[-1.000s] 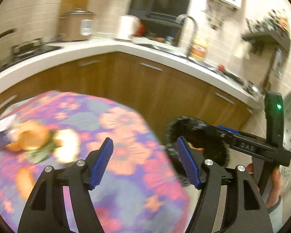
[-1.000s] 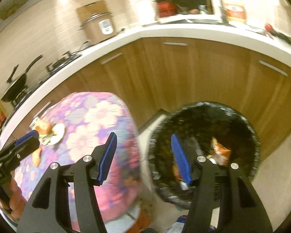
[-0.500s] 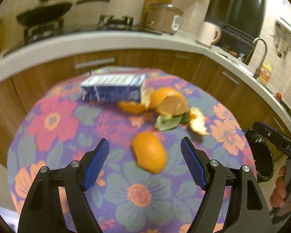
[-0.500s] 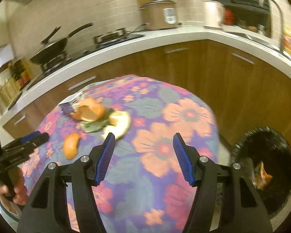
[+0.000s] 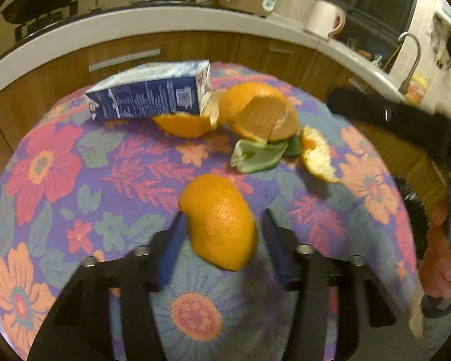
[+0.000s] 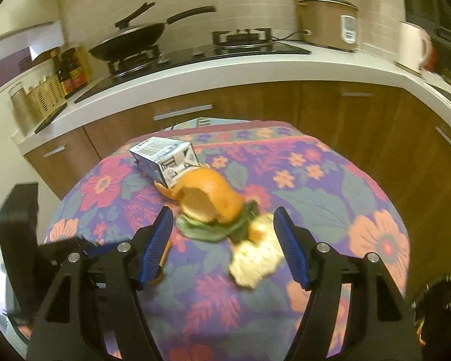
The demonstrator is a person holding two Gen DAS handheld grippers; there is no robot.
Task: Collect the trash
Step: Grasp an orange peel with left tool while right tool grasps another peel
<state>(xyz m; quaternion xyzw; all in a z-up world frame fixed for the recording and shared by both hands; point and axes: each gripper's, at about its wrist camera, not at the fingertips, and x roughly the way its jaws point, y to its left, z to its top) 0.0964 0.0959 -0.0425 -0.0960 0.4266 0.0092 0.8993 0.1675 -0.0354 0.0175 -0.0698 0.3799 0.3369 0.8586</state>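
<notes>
On the flowered tablecloth (image 5: pixel 60 180) lie a blue milk carton (image 5: pixel 148 94), several orange peels and a green leaf scrap (image 5: pixel 255 155). My left gripper (image 5: pixel 221 231) is open, its jaws on either side of a loose orange peel (image 5: pixel 219 219), close but not clamping. My right gripper (image 6: pixel 222 231) is open above the table, with a domed orange peel (image 6: pixel 210 195), the green scrap (image 6: pixel 213 230) and a pale peel piece (image 6: pixel 255 258) between and before its fingers. The carton shows behind them (image 6: pixel 164 156).
A black-lined trash bin (image 6: pixel 442 297) stands off the table's right edge, also glimpsed in the left wrist view (image 5: pixel 412 210). Wooden cabinets and a white counter (image 6: pixel 225 72) with a wok, stove and rice cooker (image 6: pixel 327 21) curve behind the table.
Both grippers swung from the trash bin back over the table. The left one has come down around the loose orange peel; the right one has moved in toward the peel pile.
</notes>
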